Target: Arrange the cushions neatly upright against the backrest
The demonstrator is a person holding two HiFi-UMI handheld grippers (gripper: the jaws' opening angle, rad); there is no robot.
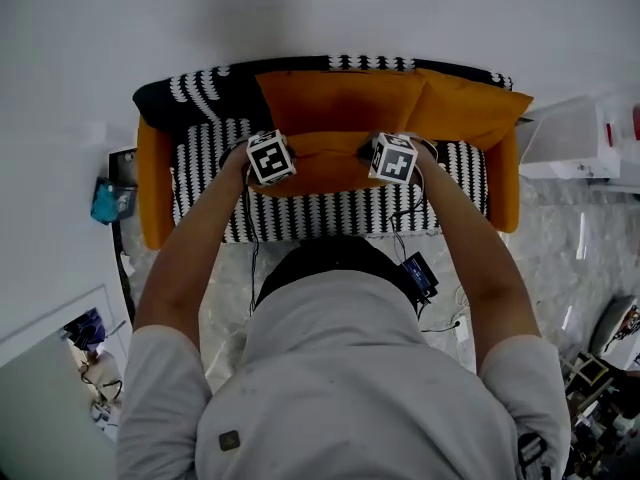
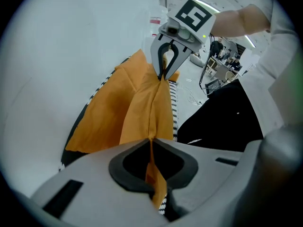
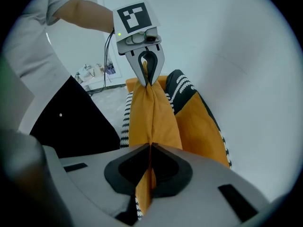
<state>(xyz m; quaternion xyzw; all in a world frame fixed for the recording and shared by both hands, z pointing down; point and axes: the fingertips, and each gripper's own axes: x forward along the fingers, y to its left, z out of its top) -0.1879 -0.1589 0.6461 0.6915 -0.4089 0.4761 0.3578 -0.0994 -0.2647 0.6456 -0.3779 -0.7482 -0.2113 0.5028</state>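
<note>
At the upper left of the head view, a black-and-white patterned cushion (image 1: pixel 195 93) is seen lying against the backrest (image 1: pixel 375 63) of the sofa (image 1: pixel 153 188).

Just right of it, the left gripper (image 2: pixel 151 145) is clenched on the seam of an orange cushion (image 1: pixel 325 158). In the left gripper view, the fabric is pinched flat between the pads. The cushion is stretched across the middle of the frame, above the striped seat and in front of the backrest. Whether its lower edge rests on the seat cannot be told.

Its other end is gripped the same way by the right gripper (image 3: pixel 149 145), with the jaws closed tight on the same seam.

At the upper right, a second orange cushion (image 1: pixel 470 108) is leaned into the corner of the backrest.

The step in hand is judged to be the placing of the held cushion, which is gripped at both ends but not yet set down. For the next move, both grippers would need to be taken toward the backrest together and kept level. The lower edge would be seated between the patterned cushion and the second orange one. The cushion should be tipped upright against the backrest before both grips are let go.
</note>
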